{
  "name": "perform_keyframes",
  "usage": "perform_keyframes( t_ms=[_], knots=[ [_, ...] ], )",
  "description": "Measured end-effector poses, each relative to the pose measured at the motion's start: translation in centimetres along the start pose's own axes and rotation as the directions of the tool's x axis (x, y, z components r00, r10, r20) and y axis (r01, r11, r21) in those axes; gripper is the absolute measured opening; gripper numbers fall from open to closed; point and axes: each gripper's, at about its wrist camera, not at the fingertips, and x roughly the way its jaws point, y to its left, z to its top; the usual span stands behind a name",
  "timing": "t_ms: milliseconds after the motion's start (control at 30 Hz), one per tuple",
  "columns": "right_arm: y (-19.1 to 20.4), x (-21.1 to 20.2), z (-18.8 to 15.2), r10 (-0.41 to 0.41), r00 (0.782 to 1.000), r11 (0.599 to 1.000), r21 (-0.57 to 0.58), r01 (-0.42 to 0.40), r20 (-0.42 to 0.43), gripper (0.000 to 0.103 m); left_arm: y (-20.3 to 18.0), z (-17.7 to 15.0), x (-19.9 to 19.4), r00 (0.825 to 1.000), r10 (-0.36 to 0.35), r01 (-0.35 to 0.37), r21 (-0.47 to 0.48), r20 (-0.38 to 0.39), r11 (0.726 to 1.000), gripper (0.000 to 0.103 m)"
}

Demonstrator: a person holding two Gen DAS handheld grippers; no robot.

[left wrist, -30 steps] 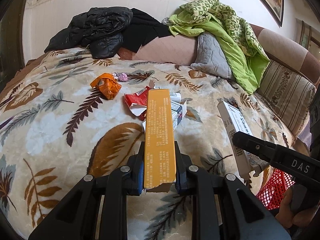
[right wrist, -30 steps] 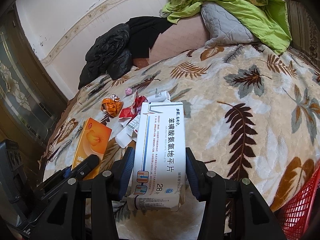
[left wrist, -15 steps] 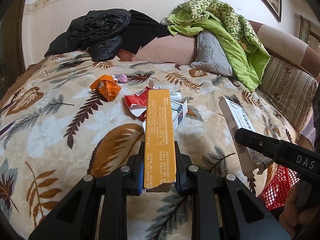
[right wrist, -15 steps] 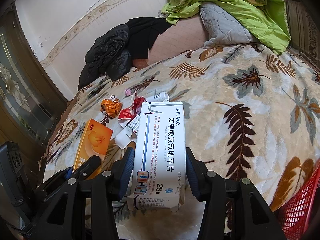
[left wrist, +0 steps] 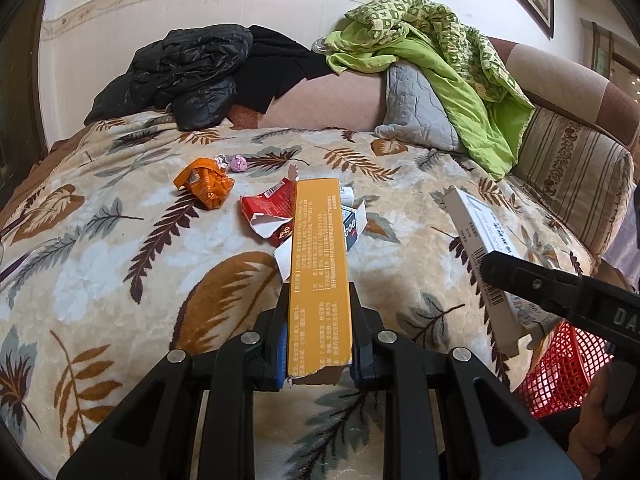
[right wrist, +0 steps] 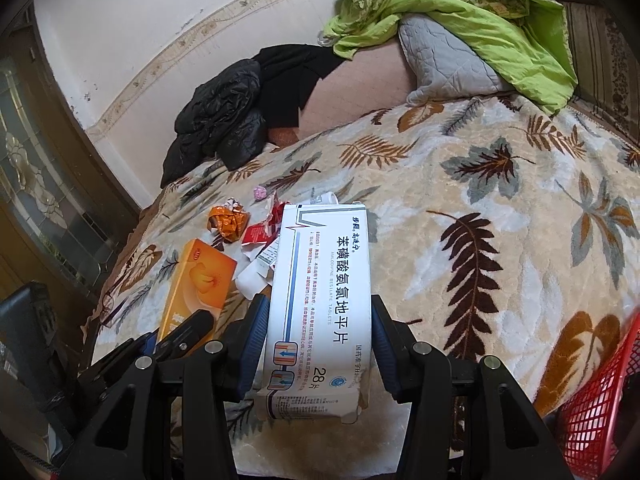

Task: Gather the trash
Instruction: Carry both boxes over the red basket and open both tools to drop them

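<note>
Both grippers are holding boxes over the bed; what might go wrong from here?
The left gripper pinches only the torn end of the long orange box, so it might swing or slip out. The red basket sits at the bed's edge beside the right gripper; a dropped white medicine box could miss it.

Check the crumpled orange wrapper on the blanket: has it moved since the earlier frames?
No. The orange wrapper lies in the same spot beside the small pink wad, apart from the red carton.
</note>
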Motion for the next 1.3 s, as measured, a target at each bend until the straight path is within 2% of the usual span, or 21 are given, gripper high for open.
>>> perform_keyframes(
  t_ms=[233,400,533,633,700,800,933,1133,1200,1300],
  knots=[
    [-0.1,-2.3,-0.5,0.003,1.0,1.0,-0.026,-0.002,0.028,0.053,-0.7,-0.1,-0.2,1.0,-0.002,0.001,0.018,0.005,1.0,0.022],
    [-2.5,-5.0,-0.7,0.009,0.999,1.0,0.028,-0.01,0.04,0.053,-2.0,0.2,-0.8,0.999,-0.037,0.037,0.032,0.011,0.999,0.022],
    [-6.6,-8.8,-0.8,-0.031,0.998,0.994,0.109,0.024,0.062,0.053,-4.8,0.6,-1.7,0.993,-0.12,0.119,0.068,0.008,0.991,0.022],
    [-10.5,-12.3,-1.2,-0.086,0.992,0.98,0.186,0.068,0.087,0.053,-8.3,0.8,-2.4,0.978,-0.209,0.209,0.123,-0.016,0.97,0.022],
    [-13.2,-14.9,-1.6,-0.133,0.986,0.966,0.236,0.106,0.105,0.053,-10.9,1.0,-2.6,0.959,-0.279,0.283,0.155,-0.049,0.946,0.022],
    [-17.4,-18.4,-2.7,-0.205,0.972,0.934,0.322,0.158,0.117,0.053,-15.3,1.2,-2.7,0.916,-0.385,0.401,0.188,-0.116,0.897,0.022],
    [-21.6,-21.2,-4.2,-0.271,0.955,0.893,0.402,0.201,0.124,0.053,-21.4,1.2,-1.9,0.833,-0.5,0.544,0.19,-0.236,0.817,0.022],
    [-25.5,-22.9,-6.1,-0.305,0.945,0.846,0.489,0.214,0.115,0.055,-29.4,-0.4,-0.8,0.74,-0.553,0.655,0.22,-0.384,0.723,0.022],
    [-26.1,-22.9,-6.5,-0.305,0.946,0.84,0.499,0.212,0.112,0.056,-31.5,-1.3,-0.5,0.725,-0.547,0.668,0.236,-0.418,0.706,0.022],
    [-27.2,-22.9,-7.0,-0.314,0.945,0.826,0.517,0.224,0.092,0.065,-33.4,-2.3,0.1,0.722,-0.523,0.666,0.251,-0.453,0.702,0.038]
  ],
)
